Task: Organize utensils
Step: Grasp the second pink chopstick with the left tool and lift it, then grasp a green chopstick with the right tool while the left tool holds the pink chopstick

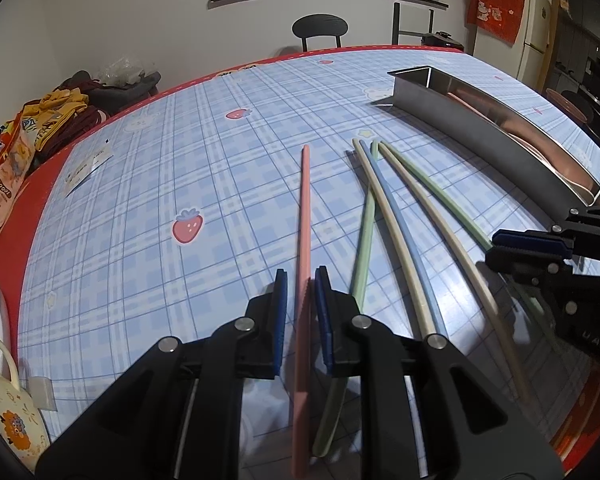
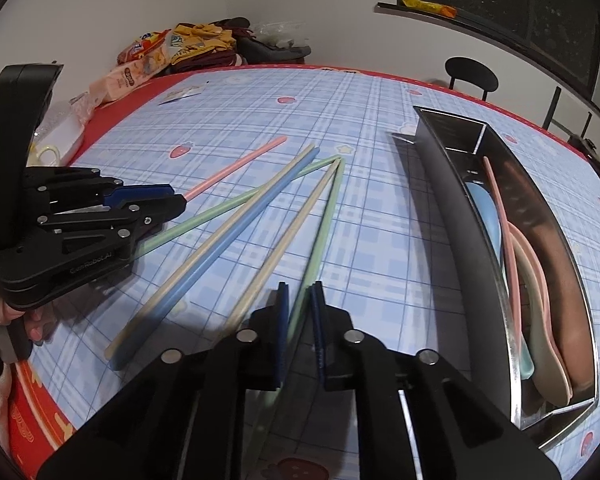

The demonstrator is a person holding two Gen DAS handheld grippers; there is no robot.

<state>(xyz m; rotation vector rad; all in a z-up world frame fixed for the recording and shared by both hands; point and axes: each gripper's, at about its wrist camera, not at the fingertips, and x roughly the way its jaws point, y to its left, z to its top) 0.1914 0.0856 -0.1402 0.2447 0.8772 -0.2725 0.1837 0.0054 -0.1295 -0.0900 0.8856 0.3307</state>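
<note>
Right wrist view shows spoons and one pink chopstick already in the tray (image 2: 451, 200), while six lie loose; left gripper (image 1: 300, 276) straddles a pink chopstick (image 1: 304, 200), right gripper (image 2: 298, 292) a green chopstick (image 2: 319, 232), neither clenched.

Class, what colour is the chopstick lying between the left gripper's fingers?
Pink chopstick; clearest in the left wrist view.

The near end of the long pink chopstick (image 1: 303, 240) is cut off by the lower edge of the left wrist view. The near ends of the pale green chopstick (image 2: 319, 232) and the cream chopstick (image 2: 284, 240) are hidden under the right hand-held gripper (image 2: 300, 288). The pastel spoons in the long stainless steel tray (image 2: 451, 216) are partly hidden by its wall. The print on the snack packets (image 2: 140, 68) cannot be read.
</note>
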